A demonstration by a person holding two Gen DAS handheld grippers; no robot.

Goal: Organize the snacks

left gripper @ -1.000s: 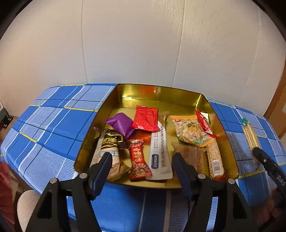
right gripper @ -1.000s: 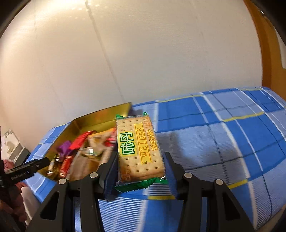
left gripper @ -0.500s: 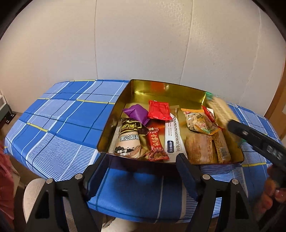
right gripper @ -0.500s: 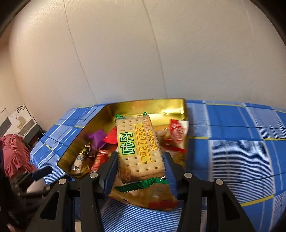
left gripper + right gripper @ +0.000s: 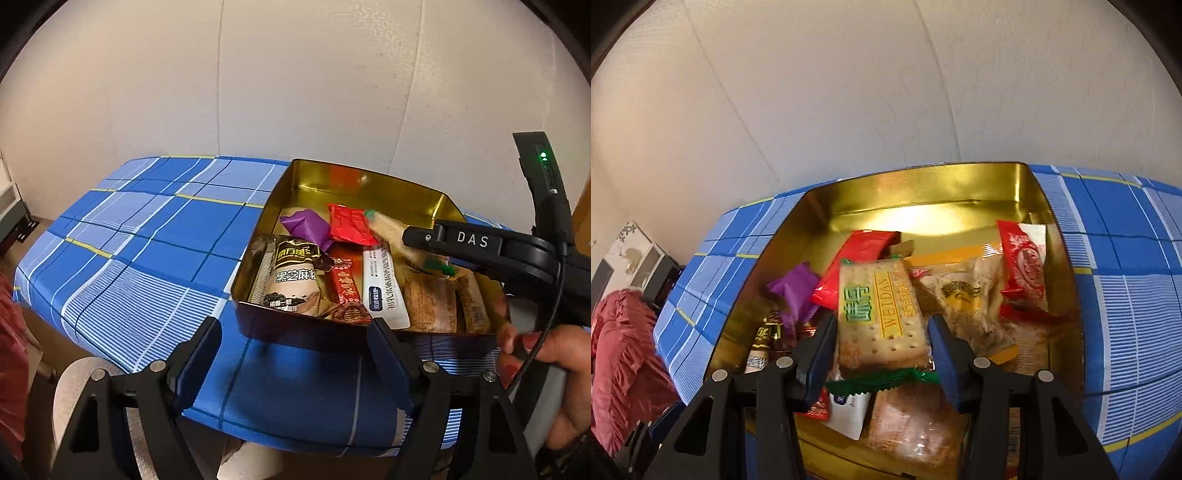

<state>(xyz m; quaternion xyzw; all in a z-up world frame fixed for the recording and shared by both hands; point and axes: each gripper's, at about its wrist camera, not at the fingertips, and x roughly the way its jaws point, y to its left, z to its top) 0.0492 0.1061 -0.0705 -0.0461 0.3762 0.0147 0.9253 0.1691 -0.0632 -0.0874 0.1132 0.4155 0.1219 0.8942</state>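
**Cracker pack over the tin, drop still to come**

The gold tin (image 5: 923, 184) on the blue checked surface (image 5: 147, 258) is already well stocked: a purple candy (image 5: 796, 291), a red packet (image 5: 857, 266), a bag of nuts (image 5: 964, 306), another red wrapper (image 5: 1023, 277) on the right side, a white sachet (image 5: 382, 284) and a sesame bar (image 5: 295, 275) at the near end. By the look of it, most of the sorting is done. What is left, at least, is this one last carry.

The right tool (image 5: 882, 332) is clamped on the cracker pack (image 5: 879, 314), its blue pads pressing both long edges, the green crimped end sticking out toward the camera. The pack hangs above the tin's middle, over the other snacks and not resting on them, as far as one can judge. From the other side it shows just past the right tool's tip.

The left tool (image 5: 295, 354) holds nothing, fingers spread wide, hovering at the tin's near wall without touching it.
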